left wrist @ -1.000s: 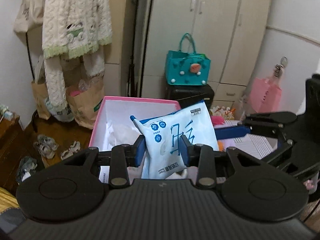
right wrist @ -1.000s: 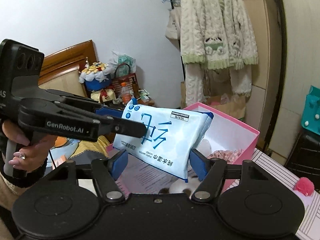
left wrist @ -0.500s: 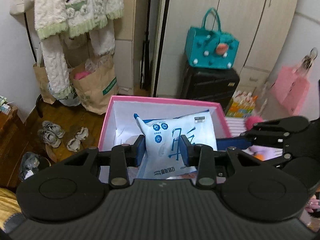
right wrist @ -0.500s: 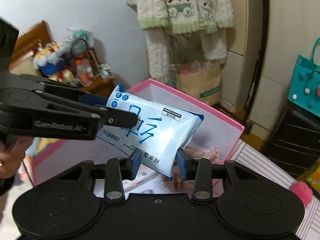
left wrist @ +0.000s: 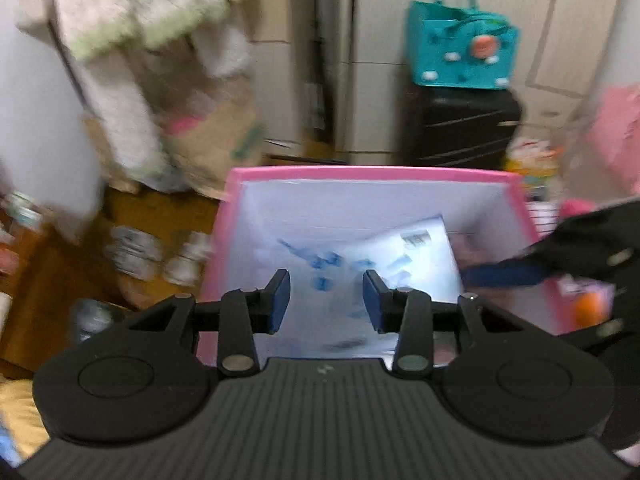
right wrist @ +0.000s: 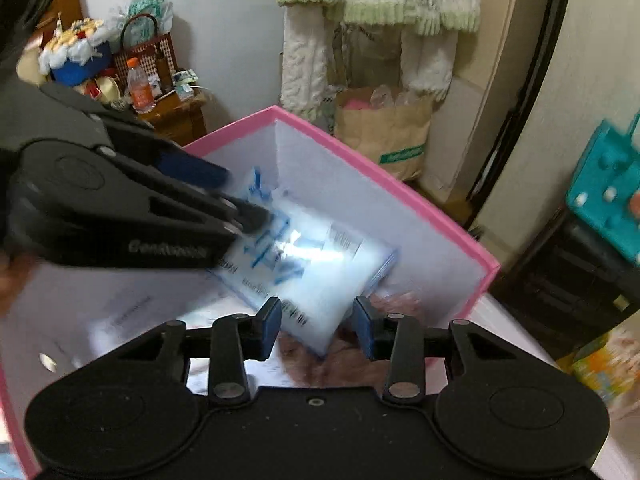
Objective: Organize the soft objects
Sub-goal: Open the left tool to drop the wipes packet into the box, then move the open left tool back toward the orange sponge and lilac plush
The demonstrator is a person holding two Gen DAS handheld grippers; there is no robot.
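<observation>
White tissue pack [left wrist: 400,264] between open left claw [left wrist: 326,300]

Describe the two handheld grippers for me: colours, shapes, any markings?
Both match. The left gripper and right gripper have matte black bodies, a ribbed housing at the bottom of each view, two round discs either side, silver pivot pins, and blue pads on the fingers. Seen from the right wrist, the left one carries blurred white lettering starting "Gen". No cables visible.
</observation>
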